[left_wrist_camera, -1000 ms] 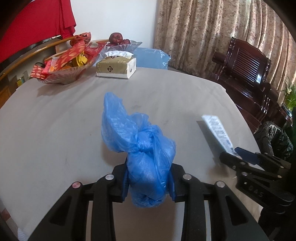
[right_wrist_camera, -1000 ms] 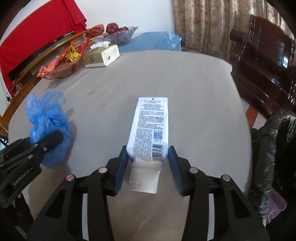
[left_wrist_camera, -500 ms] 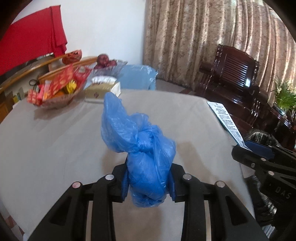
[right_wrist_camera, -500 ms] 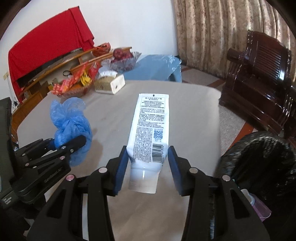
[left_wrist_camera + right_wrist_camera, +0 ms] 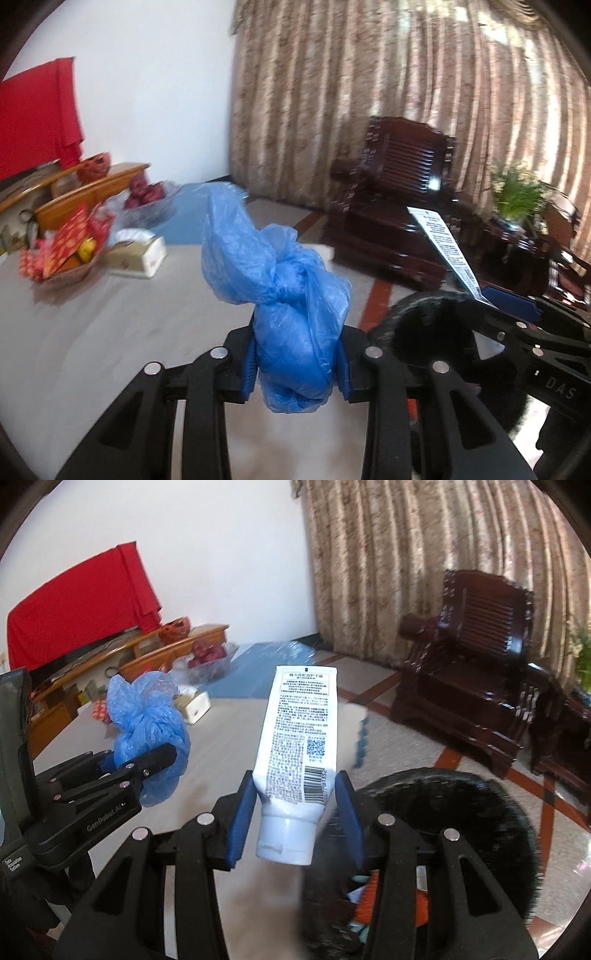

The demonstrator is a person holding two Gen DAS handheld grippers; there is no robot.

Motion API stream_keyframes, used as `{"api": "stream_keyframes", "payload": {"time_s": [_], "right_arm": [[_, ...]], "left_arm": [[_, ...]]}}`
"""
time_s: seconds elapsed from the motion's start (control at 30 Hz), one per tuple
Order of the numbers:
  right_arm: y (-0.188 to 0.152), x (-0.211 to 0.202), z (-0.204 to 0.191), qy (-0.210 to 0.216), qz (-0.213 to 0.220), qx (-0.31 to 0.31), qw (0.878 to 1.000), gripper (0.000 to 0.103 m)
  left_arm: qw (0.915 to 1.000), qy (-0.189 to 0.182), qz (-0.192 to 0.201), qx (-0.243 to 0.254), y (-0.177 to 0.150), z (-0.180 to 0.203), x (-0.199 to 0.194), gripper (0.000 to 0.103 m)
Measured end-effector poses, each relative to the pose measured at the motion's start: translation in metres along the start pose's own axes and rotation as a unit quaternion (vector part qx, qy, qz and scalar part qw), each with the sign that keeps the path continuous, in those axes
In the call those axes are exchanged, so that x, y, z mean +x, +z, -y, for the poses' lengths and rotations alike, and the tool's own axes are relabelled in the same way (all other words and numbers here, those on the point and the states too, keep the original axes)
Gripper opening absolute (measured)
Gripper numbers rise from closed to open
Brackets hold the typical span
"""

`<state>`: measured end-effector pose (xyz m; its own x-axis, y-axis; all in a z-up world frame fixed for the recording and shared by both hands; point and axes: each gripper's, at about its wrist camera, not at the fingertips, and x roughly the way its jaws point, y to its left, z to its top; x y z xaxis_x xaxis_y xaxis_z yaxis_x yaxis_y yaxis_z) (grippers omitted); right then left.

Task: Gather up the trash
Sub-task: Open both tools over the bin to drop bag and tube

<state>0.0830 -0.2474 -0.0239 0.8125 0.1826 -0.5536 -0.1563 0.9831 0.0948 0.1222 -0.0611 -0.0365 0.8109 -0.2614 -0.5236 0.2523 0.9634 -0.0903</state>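
My left gripper [image 5: 295, 363] is shut on a knotted blue plastic bag [image 5: 284, 291] and holds it in the air above the grey table [image 5: 92, 332]. The bag also shows in the right wrist view [image 5: 147, 723]. My right gripper [image 5: 295, 812] is shut on a white printed tube [image 5: 299, 746], cap toward me, held above the table's right edge. The tube also shows in the left wrist view [image 5: 443, 251]. A trash bin with a black liner [image 5: 461, 812] stands on the floor below and to the right, with scraps inside.
On the far side of the table are a tissue box [image 5: 138, 256], a snack basket [image 5: 62, 254] and a fruit bowl [image 5: 147, 195]. A dark wooden armchair [image 5: 469, 675], a potted plant [image 5: 521, 195] and curtains stand behind the bin.
Both grippers have lifted off the table and swung right with their loads. The table has dropped lower in view and the black-lined bin has come in below the right gripper.
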Motion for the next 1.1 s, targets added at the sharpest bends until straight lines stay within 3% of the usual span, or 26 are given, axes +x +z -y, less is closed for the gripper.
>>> {"api": "stream_keyframes", "payload": {"time_s": [0.37,0.6,0.7,0.73,0.8,0.9,0.93,0.97,1.0,1.03,1.1], "right_arm": [[-0.015,-0.054,0.071,-0.075,0.021,0.03,0.997,0.042],[-0.036,-0.058,0.11,-0.115,0.009,0.055,0.992,0.041],[-0.044,-0.052,0.123,-0.125,-0.001,0.061,0.99,0.031],[-0.046,-0.049,0.128,-0.124,-0.007,0.064,0.99,0.019],[-0.051,-0.04,0.137,-0.127,-0.016,0.07,0.989,0.019],[-0.062,-0.024,0.149,-0.134,-0.035,0.084,0.987,0.025],[-0.065,-0.021,0.152,-0.136,-0.037,0.093,0.986,0.037],[-0.069,-0.019,0.155,-0.141,-0.039,0.103,0.984,0.048],[-0.071,-0.018,0.157,-0.144,-0.039,0.106,0.983,0.049],[-0.075,-0.018,0.158,-0.149,-0.04,0.109,0.982,0.05],[-0.08,-0.019,0.158,-0.154,-0.04,0.112,0.981,0.061]], "left_arm": [[0.9944,-0.09,0.009,0.053,0.012,0.09,0.008,0.033],[0.9884,-0.13,-0.008,0.079,0.006,0.134,0.034,0.033],[0.9862,-0.138,-0.012,0.091,0.003,0.15,0.048,0.033],[0.9854,-0.141,-0.015,0.095,0.002,0.155,0.053,0.033],[0.9837,-0.15,-0.024,0.096,0.0,0.162,0.064,0.033],[0.979,-0.169,-0.056,0.098,-0.005,0.171,0.084,0.035],[0.9785,-0.174,-0.063,0.091,-0.007,0.172,0.089,0.043],[0.9774,-0.181,-0.073,0.082,-0.009,0.172,0.094,0.06],[0.9776,-0.18,-0.076,0.079,-0.01,0.17,0.094,0.066],[0.9783,-0.177,-0.075,0.077,-0.011,0.168,0.095,0.072],[0.9785,-0.177,-0.073,0.077,-0.013,0.164,0.093,0.073]]}}
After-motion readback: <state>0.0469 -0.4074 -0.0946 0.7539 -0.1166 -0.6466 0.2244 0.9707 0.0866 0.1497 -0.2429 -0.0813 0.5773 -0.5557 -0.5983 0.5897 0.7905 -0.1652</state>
